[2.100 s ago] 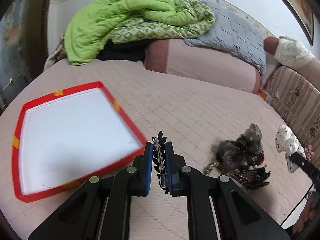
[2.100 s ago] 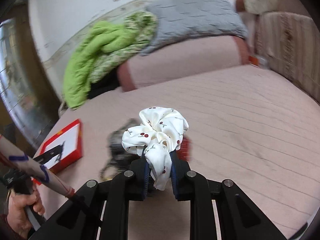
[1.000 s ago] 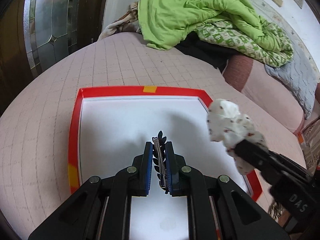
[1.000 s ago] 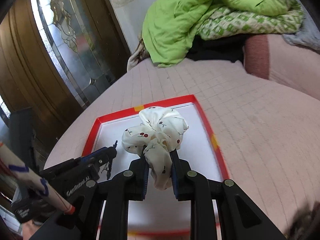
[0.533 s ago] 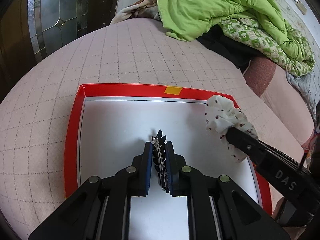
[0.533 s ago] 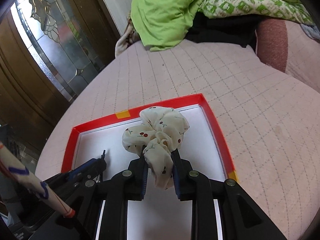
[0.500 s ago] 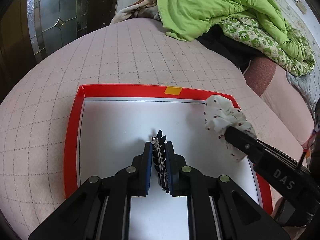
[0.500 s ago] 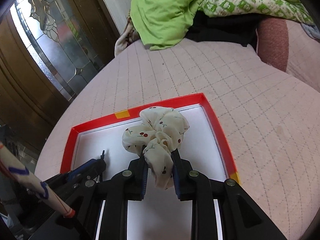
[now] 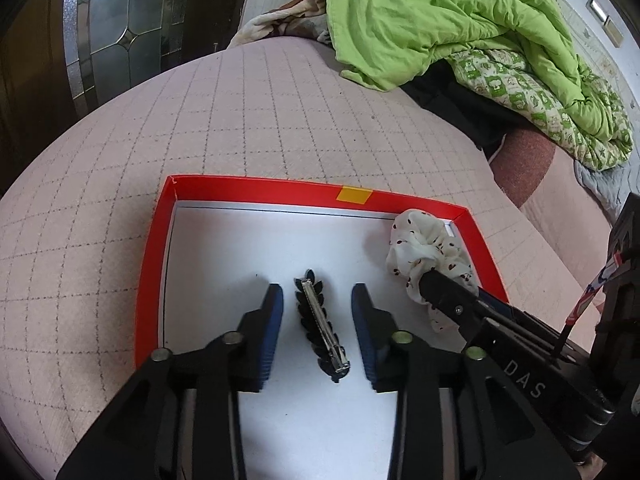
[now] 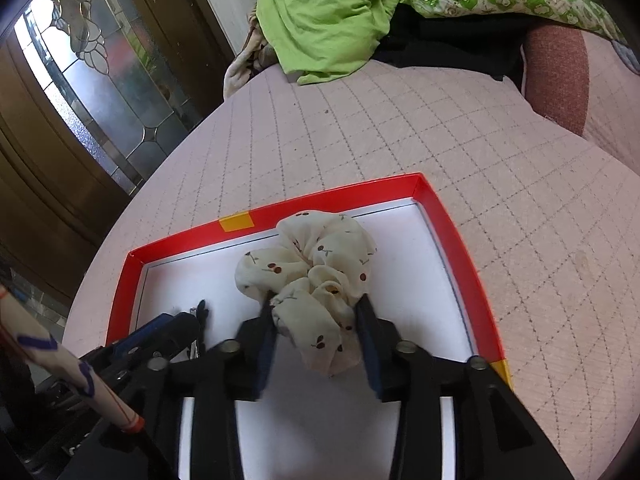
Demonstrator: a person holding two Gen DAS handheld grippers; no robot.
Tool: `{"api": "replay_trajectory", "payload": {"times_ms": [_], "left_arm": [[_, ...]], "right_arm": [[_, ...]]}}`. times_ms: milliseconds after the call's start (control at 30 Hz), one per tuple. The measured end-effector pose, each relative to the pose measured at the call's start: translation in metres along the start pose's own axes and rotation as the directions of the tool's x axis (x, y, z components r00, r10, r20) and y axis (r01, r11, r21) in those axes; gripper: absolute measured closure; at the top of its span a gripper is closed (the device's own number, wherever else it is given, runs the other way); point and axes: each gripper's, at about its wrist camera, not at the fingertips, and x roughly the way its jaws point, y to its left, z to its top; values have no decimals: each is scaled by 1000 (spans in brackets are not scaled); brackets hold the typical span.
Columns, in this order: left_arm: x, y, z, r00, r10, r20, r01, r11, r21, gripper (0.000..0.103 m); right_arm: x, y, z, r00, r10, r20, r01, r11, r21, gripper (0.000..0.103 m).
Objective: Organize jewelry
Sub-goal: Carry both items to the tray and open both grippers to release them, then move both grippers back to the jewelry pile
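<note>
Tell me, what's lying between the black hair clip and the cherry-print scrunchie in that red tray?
Nothing but bare white tray floor lies between the hair clip and the scrunchie, apart from one finger of the left tool; the left wrist view shows it.

green quilt [image 9: 440, 20] on pink checked bedspread [image 9: 240, 112], leaded-glass door [image 10: 100, 92] behind
</note>
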Motion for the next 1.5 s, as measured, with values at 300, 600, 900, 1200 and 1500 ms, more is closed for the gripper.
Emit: {"api": "replay_trajectory", "payload": {"times_ms": [300, 600, 900, 1200, 1500], "left_arm": [[-19, 2, 6, 999, -5, 53, 7, 999, -31, 67], [-44, -12, 11, 992, -45, 122, 51, 998, -44, 67], [-61, -95, -14, 977, -153, 145, 135, 983, 127, 66], [-82, -180, -91, 953, -298, 59, 268, 916, 300, 66], [-92, -252, -178, 913, -393, -105, 398, 809, 433, 53]], "right_arm": [[-21, -3, -1, 1000, 15, 18, -15, 1000, 0, 46], [-84, -10, -20, 993, 53, 106, -56, 998, 26, 46], [-205, -43, -115, 958, 48, 281, -70, 995, 67, 46], [-303, -135, -192, 904, -101, 415, 16, 979, 204, 46], [-362, -243, -236, 872, -277, 404, 56, 876, 479, 46]]}}
